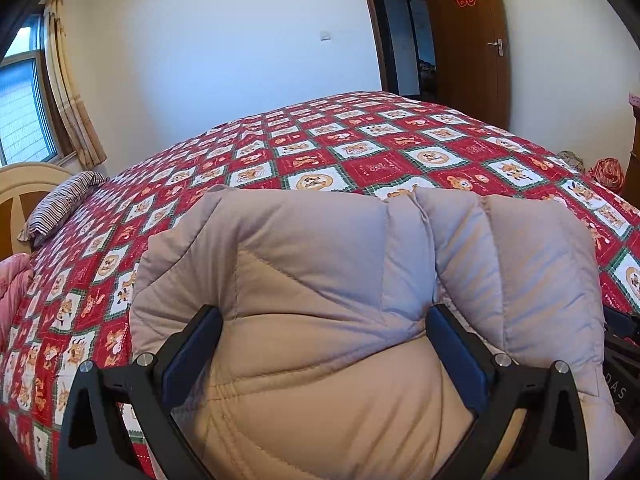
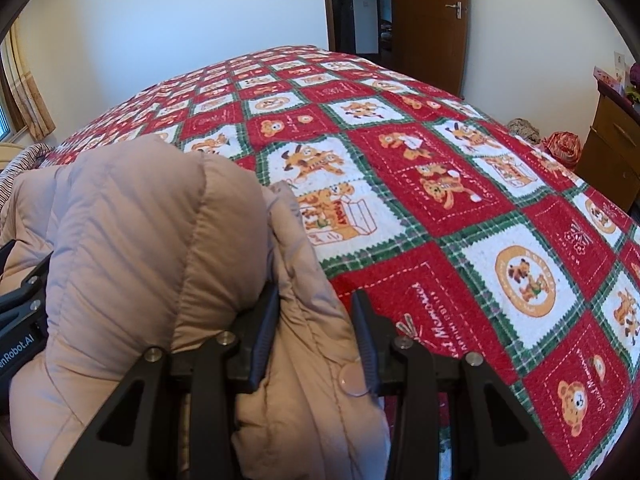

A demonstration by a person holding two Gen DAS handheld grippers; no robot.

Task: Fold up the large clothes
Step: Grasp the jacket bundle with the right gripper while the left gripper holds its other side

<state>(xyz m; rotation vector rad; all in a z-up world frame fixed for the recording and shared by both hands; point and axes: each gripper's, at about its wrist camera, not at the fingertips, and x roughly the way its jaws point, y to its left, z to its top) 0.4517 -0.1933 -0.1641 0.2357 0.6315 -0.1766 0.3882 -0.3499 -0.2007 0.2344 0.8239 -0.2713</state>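
Note:
A beige quilted puffer jacket (image 1: 328, 288) is bunched up over the near edge of the bed. My left gripper (image 1: 324, 320) has its jaws wide apart with a thick fold of the jacket between them. In the right wrist view the jacket (image 2: 152, 248) fills the lower left. My right gripper (image 2: 316, 316) is shut on the jacket's front edge, near a round snap button (image 2: 354, 378). The left gripper's black body (image 2: 20, 320) shows at the left edge of that view.
The bed has a red, white and green checked bear-print cover (image 1: 360, 152) (image 2: 460, 208). A striped pillow (image 1: 60, 204) and a pink quilt (image 1: 12, 284) lie at the left. A wooden door (image 1: 468, 40) stands open behind. A wooden cabinet (image 2: 612, 144) and red bag (image 2: 564, 144) are at right.

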